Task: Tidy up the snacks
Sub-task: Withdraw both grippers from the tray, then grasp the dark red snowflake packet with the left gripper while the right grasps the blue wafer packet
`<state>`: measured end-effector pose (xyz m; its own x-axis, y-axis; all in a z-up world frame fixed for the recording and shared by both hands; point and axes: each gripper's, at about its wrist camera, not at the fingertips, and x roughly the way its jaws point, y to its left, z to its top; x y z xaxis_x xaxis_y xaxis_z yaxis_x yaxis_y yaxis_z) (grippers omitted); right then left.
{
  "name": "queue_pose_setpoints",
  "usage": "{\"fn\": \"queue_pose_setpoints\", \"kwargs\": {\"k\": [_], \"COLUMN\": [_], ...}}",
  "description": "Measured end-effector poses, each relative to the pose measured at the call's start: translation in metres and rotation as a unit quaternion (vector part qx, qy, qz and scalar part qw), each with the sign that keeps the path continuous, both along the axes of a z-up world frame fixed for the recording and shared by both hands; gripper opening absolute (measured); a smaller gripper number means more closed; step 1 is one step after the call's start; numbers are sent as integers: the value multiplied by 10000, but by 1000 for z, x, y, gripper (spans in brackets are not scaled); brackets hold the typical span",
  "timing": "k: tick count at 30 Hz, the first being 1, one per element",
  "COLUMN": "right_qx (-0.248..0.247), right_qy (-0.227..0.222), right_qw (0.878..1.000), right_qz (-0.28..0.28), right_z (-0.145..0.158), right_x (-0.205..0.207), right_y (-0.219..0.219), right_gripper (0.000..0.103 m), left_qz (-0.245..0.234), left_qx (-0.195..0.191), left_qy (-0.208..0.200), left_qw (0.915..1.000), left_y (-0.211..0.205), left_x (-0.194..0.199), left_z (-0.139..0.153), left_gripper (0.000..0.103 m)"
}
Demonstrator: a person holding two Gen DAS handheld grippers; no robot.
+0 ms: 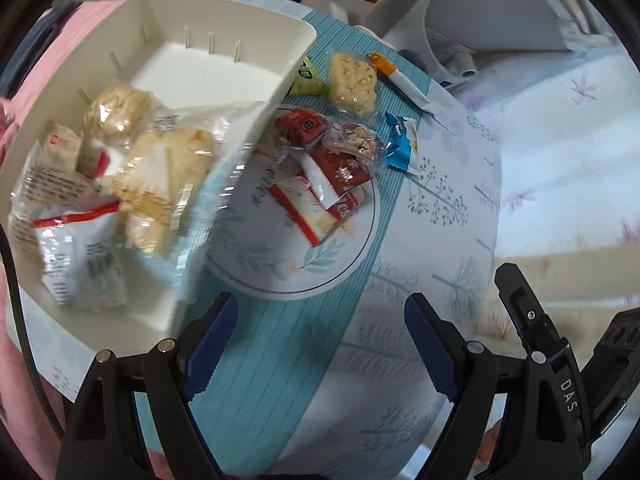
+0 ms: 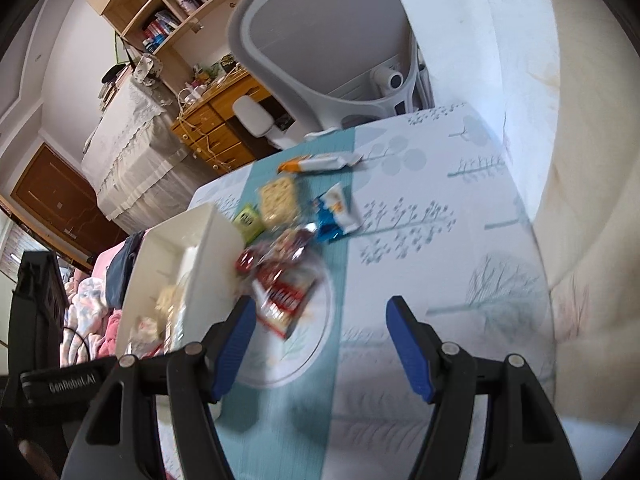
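The left gripper (image 1: 320, 344) and right gripper (image 2: 320, 344) hang wide and empty over the table (image 1: 420, 300), where the bin (image 1: 224, 36) holds several snacks while a plate's pile (image 1: 320, 176) and loose packets (image 1: 352, 84) remain outside.

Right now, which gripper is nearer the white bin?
Left, as far as the frames show. The left gripper hangs open just beside the white bin; the right gripper, also open, is farther out over the plate.
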<state>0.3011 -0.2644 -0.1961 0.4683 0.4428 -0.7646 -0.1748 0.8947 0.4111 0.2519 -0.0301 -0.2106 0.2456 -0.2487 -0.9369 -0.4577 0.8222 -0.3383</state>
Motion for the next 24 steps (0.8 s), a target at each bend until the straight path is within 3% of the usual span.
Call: {"fn": "queue_pose_setpoints", "kwargs": {"k": [11,17,24], "right_qx": [57,-77,-394], "right_qy": [-191,-277,-248], "right_qw": [9998,9992,9945], "right_qz": [-7,278,943], "right_z": [-38,-61,-85], "right_x": [74,108,128], "right_y": [-7,4,25], "right_gripper": [68,68,68], "left_qz": [863,1126,1430], "left_qx": [363,667,916], "left_qy": [193,113,-5], "left_qw": [9954,9913,9855], "left_y": [-14,-14,-9], "left_x": [60,76,82], "left_z": [-34,-53,-66], "left_gripper": [84,84,77]}}
